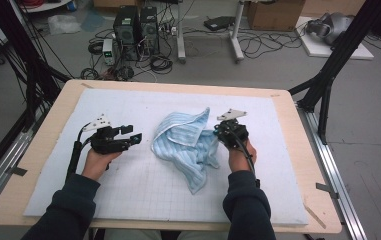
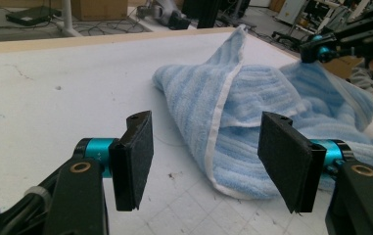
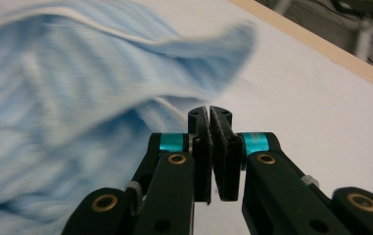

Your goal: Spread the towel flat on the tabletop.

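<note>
Right gripper [image 3: 209,147] has its two black jaws pressed together, pad against pad; the gripper's own view is blurred and whether a thin edge of cloth is pinched between them cannot be told, though the towel [image 3: 76,98] lies just beside and beyond the tips on the left. From above, this gripper [image 1: 217,131] sits at the towel's right edge, touching or nearly touching the fabric, with the person's right hand [image 1: 240,156] behind it. Left gripper [image 2: 208,156] stands wide open with nothing between its pads, low over the white gridded mat [image 2: 52,98]; the towel's white-hemmed fold [image 2: 223,127] lies just ahead of the open jaws, apart from them. In the high view the left gripper [image 1: 137,137] points toward the towel's left side, close to it without touching. Light blue and striped, the towel [image 1: 185,142] is crumpled in a heap at the middle of the mat [image 1: 128,105], one corner standing up. Beyond the wooden table [image 1: 68,90] sit computer towers [image 1: 135,30] among cables on the floor.
</note>
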### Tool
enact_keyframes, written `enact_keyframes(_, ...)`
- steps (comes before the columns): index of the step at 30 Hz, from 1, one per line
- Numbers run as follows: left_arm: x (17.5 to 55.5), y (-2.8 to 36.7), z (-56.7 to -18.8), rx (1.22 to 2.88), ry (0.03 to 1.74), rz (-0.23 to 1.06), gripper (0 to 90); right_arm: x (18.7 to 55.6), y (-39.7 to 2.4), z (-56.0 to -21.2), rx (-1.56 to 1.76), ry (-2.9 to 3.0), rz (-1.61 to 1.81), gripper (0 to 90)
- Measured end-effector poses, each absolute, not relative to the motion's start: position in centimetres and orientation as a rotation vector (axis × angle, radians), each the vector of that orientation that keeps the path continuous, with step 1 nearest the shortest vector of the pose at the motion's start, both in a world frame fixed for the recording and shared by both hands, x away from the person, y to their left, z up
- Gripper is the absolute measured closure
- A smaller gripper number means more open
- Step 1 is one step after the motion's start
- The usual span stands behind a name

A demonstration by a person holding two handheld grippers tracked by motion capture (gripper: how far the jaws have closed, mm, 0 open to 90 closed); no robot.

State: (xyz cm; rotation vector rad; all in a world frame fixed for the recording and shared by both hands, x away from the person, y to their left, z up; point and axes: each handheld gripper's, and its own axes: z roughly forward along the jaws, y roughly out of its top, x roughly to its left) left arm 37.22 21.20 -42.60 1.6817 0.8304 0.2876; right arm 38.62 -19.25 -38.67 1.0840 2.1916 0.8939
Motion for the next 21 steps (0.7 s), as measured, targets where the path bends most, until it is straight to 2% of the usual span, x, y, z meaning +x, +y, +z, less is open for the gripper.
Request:
enact_keyframes(6,37.2,21.2,-42.6,1.683,0.831,0.285,38.6,40.5,-23.3,-40.3,1.313,2.096,0.838,86.8)
enact_keyframes(8,37.2,21.2,-42.6,1.682,0.829,0.283,38.6,40.2,-23.8,-40.5,1.321,2.089,0.88,77.7)
enact_keyframes(10,37.2,21.2,-42.6,1.681,0.829,0.282,38.7,39.3,-23.8,-40.3,1.289,2.079,0.919,69.8)
enact_keyframes(14,36.9,20.7,-42.4,1.688,0.806,0.267,40.3,36.8,-24.0,-39.4,1.207,2.069,1.001,62.5)
enact_keyframes(21,36.3,17.4,-42.4,1.729,0.732,0.192,38.1,32.7,-25.0,-39.0,1.118,2.042,1.054,57.6)
